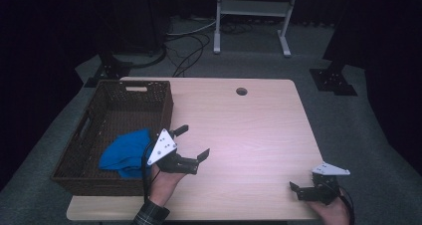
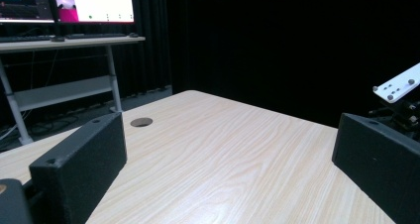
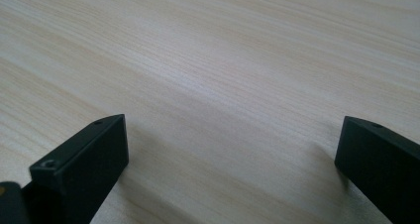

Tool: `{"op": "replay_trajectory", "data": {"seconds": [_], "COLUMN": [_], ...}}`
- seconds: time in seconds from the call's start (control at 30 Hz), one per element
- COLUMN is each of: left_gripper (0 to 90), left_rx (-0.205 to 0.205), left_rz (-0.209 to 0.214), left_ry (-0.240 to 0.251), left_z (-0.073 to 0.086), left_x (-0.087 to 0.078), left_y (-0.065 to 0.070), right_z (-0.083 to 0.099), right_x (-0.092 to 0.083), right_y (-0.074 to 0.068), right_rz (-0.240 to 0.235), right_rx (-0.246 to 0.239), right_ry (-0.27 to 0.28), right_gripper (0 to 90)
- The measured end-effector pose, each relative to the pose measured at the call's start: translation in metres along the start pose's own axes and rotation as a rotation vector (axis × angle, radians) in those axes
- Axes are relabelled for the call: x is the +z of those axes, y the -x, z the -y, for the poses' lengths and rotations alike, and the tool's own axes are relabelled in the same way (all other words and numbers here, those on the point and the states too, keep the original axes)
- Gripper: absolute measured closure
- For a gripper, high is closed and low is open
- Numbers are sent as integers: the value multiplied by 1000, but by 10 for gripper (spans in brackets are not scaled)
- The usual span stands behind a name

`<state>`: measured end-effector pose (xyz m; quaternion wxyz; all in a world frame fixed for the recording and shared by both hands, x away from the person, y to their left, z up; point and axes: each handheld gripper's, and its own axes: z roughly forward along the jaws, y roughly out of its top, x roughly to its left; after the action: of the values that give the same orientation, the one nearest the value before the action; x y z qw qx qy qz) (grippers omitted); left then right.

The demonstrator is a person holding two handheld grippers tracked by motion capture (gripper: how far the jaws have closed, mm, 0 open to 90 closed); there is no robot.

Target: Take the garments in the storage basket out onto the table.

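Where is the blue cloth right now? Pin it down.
In the high view, the blue cloth lies in the near right corner of the wicker basket at the table's left side, just left of the left hand-held gripper.

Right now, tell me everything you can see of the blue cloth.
The blue cloth is a bright blue, soft-looking fabric, crumpled into a loose heap rather than folded. It lies inside the brown woven basket, at the near right corner, with an edge riding up toward the right wall. It touches the basket alone. The left gripper is just to its right, over the table, jaws open and empty, apart from the cloth. Its weave and any print are too small to tell.
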<state>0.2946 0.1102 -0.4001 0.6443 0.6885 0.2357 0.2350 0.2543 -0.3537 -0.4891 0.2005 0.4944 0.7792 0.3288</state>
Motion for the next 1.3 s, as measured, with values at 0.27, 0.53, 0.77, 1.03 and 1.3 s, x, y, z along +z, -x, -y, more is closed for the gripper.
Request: {"op": "replay_trajectory", "data": {"seconds": [0.27, 0.53, 0.77, 1.03, 1.3], "left_gripper": [2, 2, 2, 2, 2], "left_rx": [-2, 16, 28, 34, 44], "left_rz": [12, 36, 42, 55, 57], "left_ry": [1, 3, 12, 15, 36], "left_z": [-6, -14, -22, -30, -37], "left_x": [1, 1, 0, 2, 0], "left_y": [-2, -5, -9, -14, -22], "right_z": [0, 0, 0, 0, 0], "right_x": [0, 0, 0, 0, 0], "right_y": [1, 1, 1, 1, 1], "right_rz": [5, 8, 8, 8, 8], "right_rx": [5, 6, 8, 8, 7], "right_ry": [1, 1, 2, 1, 2], "right_gripper": [0, 0, 0, 0, 0]}}
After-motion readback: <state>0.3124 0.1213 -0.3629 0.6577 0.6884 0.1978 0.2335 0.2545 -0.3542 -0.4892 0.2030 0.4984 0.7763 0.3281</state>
